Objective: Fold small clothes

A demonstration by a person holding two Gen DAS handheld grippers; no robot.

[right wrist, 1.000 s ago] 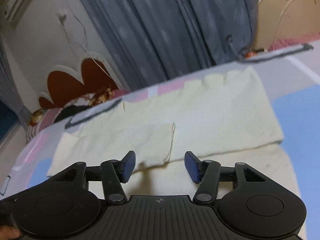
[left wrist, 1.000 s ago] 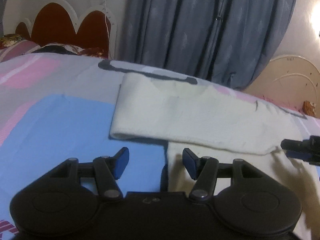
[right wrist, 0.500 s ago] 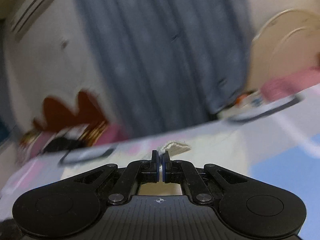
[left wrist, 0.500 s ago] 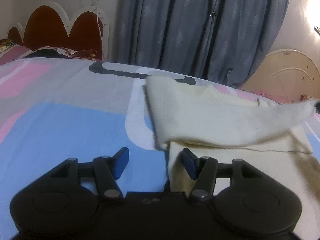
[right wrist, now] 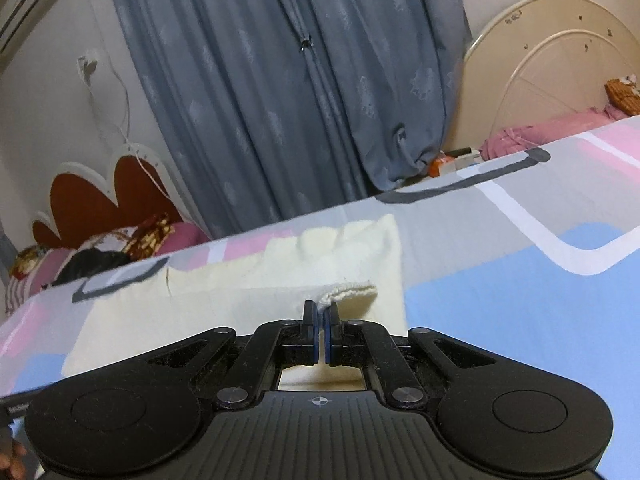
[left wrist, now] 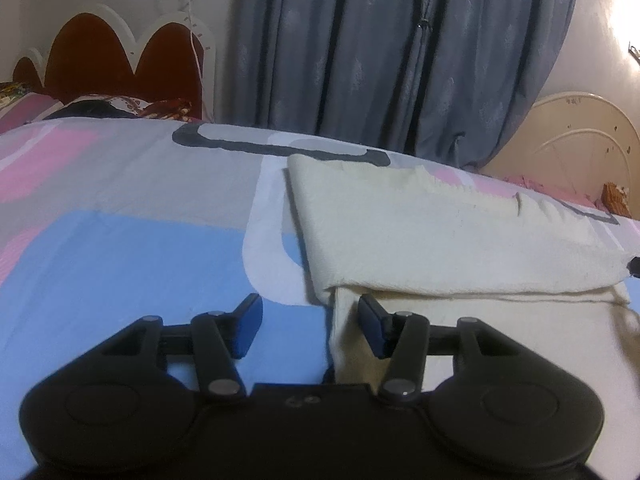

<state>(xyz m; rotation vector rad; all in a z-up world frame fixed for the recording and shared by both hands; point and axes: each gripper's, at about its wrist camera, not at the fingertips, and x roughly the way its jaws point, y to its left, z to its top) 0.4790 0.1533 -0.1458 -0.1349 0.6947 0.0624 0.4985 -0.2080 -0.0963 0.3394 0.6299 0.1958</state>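
A cream knitted garment (left wrist: 440, 232) lies on the bedspread, its upper part folded across a lower layer (left wrist: 500, 344). My left gripper (left wrist: 310, 326) is open and empty, low over the garment's near left edge, right finger over the cloth, left finger over the blue patch. In the right wrist view the garment (right wrist: 240, 280) stretches left and ahead. My right gripper (right wrist: 321, 322) is shut on a ribbed cuff end of the garment (right wrist: 352, 292), held just above the cloth.
The bedspread (left wrist: 120, 248) has blue, pink, grey and white patches. A red scalloped headboard (left wrist: 120, 60) with pillows stands far left, grey curtains (left wrist: 380, 48) hang behind, and a cream bed frame (left wrist: 580, 140) stands at the right.
My right gripper shut on the garment's cuff end and carried it across, laying the folded part further right. My left gripper stayed open at the near left edge.
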